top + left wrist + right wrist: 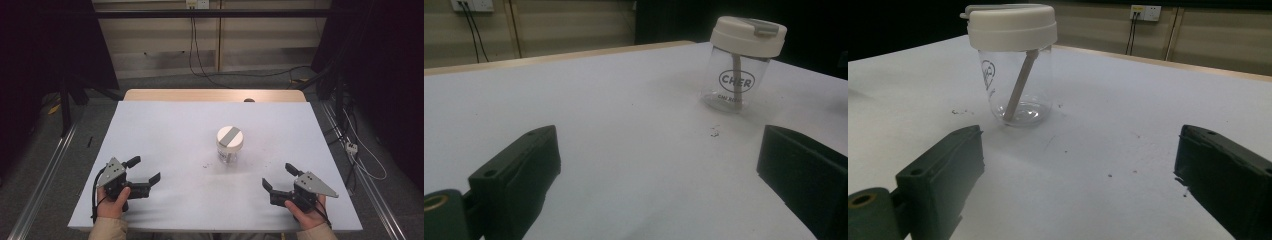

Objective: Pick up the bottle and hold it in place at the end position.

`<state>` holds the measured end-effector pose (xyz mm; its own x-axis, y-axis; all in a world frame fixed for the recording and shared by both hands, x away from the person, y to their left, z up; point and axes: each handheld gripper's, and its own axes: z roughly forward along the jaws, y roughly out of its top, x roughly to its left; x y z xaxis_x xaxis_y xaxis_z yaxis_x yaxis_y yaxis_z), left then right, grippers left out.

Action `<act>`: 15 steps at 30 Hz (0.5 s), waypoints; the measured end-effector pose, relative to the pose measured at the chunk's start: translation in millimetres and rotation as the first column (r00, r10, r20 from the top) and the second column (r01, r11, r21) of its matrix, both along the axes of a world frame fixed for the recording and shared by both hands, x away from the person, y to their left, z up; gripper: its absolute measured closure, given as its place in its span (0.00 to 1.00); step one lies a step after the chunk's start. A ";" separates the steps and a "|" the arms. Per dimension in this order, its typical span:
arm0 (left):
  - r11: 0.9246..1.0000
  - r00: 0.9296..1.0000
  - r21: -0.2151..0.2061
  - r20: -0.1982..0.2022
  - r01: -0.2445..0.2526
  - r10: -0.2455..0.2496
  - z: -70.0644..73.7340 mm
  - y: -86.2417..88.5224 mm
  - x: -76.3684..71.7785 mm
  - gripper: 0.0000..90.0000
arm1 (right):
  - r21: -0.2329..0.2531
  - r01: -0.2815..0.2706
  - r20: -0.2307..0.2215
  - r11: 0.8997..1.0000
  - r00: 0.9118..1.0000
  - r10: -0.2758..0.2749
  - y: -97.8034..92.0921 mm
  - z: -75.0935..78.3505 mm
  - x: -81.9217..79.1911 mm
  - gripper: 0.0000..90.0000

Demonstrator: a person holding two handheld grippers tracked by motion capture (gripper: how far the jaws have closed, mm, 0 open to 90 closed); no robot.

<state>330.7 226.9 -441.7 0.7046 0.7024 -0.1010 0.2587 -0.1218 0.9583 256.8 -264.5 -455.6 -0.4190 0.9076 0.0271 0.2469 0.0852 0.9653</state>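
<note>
On the white table [165, 130], seen from the high view, a clear cup [230, 145] with a cream lid stands upright near the middle, a little right of centre. My left gripper [147, 170] rests near the front left edge and my right gripper [280, 176] near the front right edge, both with jaws spread wide and holding nothing. Both are well apart from the cup, so I judge the work on it has not begun: reaching and gripping are all left to do. A few dark specks lie beside the cup; nothing stands between it and either gripper.

In the left gripper view, the cup [741, 65] stands ahead and to the right, a straw inside it and lettering on its side, beyond my wide jaws.

In the right gripper view, the cup [1015, 65] stands ahead and to the left, its lid shut, the straw leaning inside. Bare table lies between my parted jaws.
</note>
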 end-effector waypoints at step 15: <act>1.000 1.000 0.002 0.011 0.008 -0.008 0.4 -1.6 0.3 0.04 | -0.001 -0.025 -0.009 1.000 1.000 0.025 5.9 2.3 11.9 0.06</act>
<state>331.0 225.3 -441.3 0.7111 0.6971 -0.0914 0.2469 -0.1259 0.9608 268.8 -258.6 -453.3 -0.4417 0.8967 0.0298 0.2536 0.0929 0.9628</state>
